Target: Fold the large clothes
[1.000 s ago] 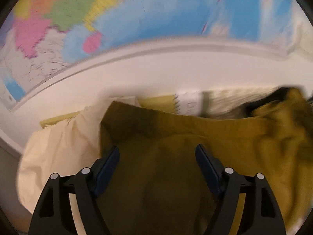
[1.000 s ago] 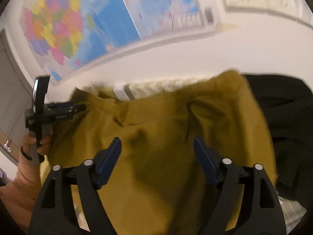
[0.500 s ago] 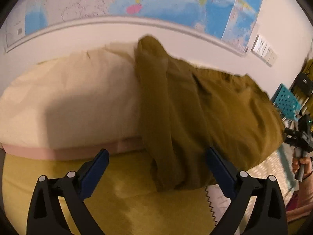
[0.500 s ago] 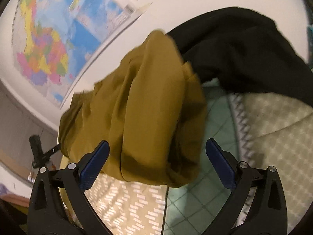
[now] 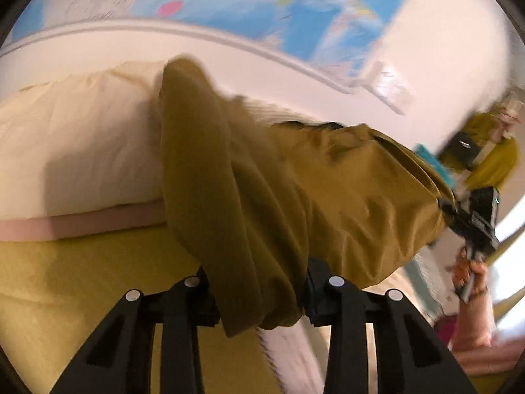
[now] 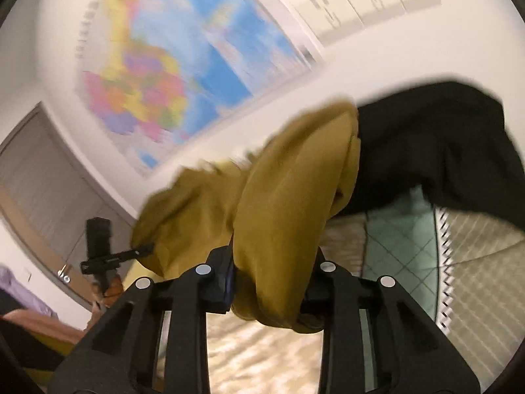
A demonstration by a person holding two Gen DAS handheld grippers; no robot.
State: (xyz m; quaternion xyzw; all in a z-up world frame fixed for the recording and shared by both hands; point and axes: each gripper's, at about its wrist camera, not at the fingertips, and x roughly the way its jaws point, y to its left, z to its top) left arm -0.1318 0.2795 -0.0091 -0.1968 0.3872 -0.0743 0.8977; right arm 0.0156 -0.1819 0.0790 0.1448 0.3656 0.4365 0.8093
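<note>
A large mustard-yellow garment (image 5: 262, 180) lies bunched on the bed, stretched between my two grippers. My left gripper (image 5: 259, 295) is shut on one thick fold of it. In the right wrist view my right gripper (image 6: 272, 289) is shut on another fold of the same garment (image 6: 282, 203). The right gripper also shows at the far right of the left wrist view (image 5: 475, 220), and the left gripper at the left of the right wrist view (image 6: 108, 252). The fingertips are buried in cloth.
A cream pillow (image 5: 75, 144) lies on a yellow-green sheet (image 5: 65, 279). A black garment (image 6: 436, 151) lies on a patterned quilt (image 6: 475, 262). A wall map (image 6: 183, 65) hangs behind the bed, and a grey door (image 6: 42, 180) stands at the left.
Both grippers were open half a second ago and have closed on folds of the mustard garment. Both have moved in closer to the cloth.
</note>
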